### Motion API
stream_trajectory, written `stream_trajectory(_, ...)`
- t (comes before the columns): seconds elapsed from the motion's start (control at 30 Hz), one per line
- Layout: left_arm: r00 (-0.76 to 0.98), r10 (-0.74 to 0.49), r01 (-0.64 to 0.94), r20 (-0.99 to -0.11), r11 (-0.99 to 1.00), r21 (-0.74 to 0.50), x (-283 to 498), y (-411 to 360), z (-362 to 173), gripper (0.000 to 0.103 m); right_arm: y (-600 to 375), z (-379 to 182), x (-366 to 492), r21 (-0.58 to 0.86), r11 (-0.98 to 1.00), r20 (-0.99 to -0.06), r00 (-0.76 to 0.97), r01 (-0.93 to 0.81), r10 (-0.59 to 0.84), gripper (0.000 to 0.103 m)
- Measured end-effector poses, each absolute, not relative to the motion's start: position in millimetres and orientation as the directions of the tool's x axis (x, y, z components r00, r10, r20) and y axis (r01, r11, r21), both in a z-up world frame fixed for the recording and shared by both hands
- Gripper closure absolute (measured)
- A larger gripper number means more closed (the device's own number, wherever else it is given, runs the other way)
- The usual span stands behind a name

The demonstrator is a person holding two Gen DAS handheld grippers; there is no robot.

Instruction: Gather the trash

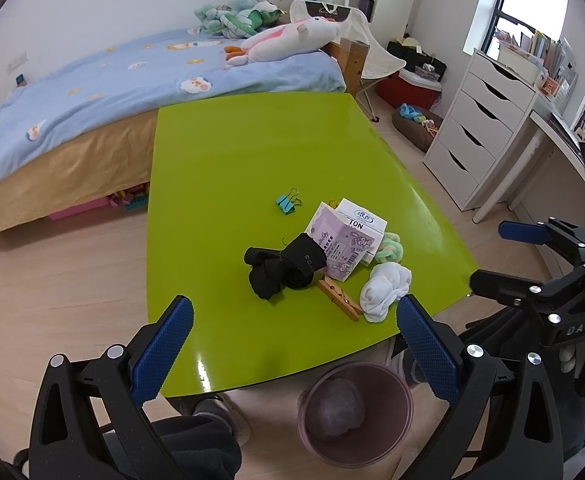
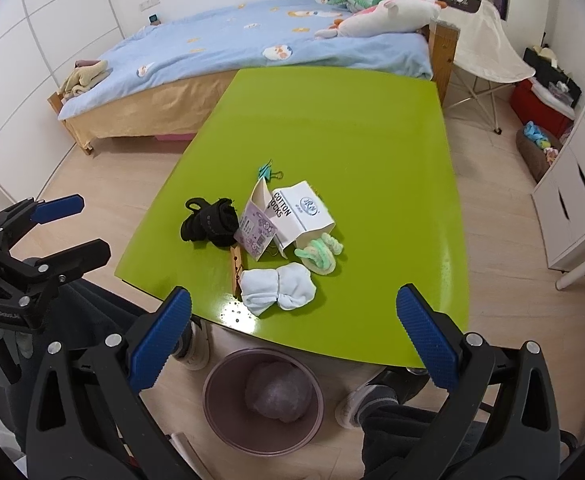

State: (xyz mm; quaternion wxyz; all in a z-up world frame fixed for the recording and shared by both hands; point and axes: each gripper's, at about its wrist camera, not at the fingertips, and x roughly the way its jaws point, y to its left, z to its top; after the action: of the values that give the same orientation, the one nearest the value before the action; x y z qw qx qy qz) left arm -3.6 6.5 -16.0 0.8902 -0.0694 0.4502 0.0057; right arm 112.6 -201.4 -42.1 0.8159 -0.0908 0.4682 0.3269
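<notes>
The green table (image 2: pixel 372 128) is glossy and smooth, throwing back glints of light. On it lie soft cloth socks, black (image 2: pixel 208 222) and white (image 2: pixel 278 288), a wooden clothespin (image 2: pixel 236 268) and white paper packaging (image 2: pixel 304 216). The bin (image 2: pixel 216 420) looks like matt plastic.

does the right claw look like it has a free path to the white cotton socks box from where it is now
Probably yes. The right claw is open and holds nothing, hanging above the table's near edge. The white cotton socks box lies exposed, though the white sock bundle and green knotted rope sit in front of it.
</notes>
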Motion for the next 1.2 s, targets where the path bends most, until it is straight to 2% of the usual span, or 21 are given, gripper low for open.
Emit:
stream_trajectory(0.6,0.579,-0.052,-0.102,-0.814,0.985,-0.136,-8,15,-24,0.006,-145,-129,154,0.179,0.724,-0.929,0.129,-0.666,0.348,0.004)
stream_trajectory(0.67,0.579,-0.053,-0.107,-0.814,0.984,-0.14,-9,17,-25,0.006,-144,-133,156,0.192,0.72,-0.929,0.113,-0.667,0.352,0.014)
stream_trajectory(0.7,0.577,-0.053,-0.11,-0.815,0.984,-0.142,-9,18,-25,0.006,-143,-136,156,0.188,0.719,-0.933,0.107,-0.669,0.343,0.024)
stream_trajectory(0.77,0.575,-0.056,-0.113,-0.817,0.983,-0.146,-8,19,-27,0.006,-144,-138,156,0.204,0.709,-0.932,0.088,-0.675,0.351,0.031)
stream_trajectory(0.8,0.574,-0.057,-0.113,-0.817,0.982,-0.148,-8,20,-27,0.006,-144,-138,157,0.207,0.708,-0.932,0.083,-0.675,0.352,0.037)
stream_trajectory(1.03,0.57,-0.063,-0.124,-0.819,0.979,-0.162,-7,25,-30,0.006,-151,-130,155,0.236,0.699,-0.914,0.09,-0.675,0.396,0.066)
stream_trajectory(1.2,0.567,-0.074,-0.129,-0.82,0.976,-0.178,-5,26,-31,0.006,-161,-125,154,0.242,0.707,-0.904,0.11,-0.664,0.412,0.079)
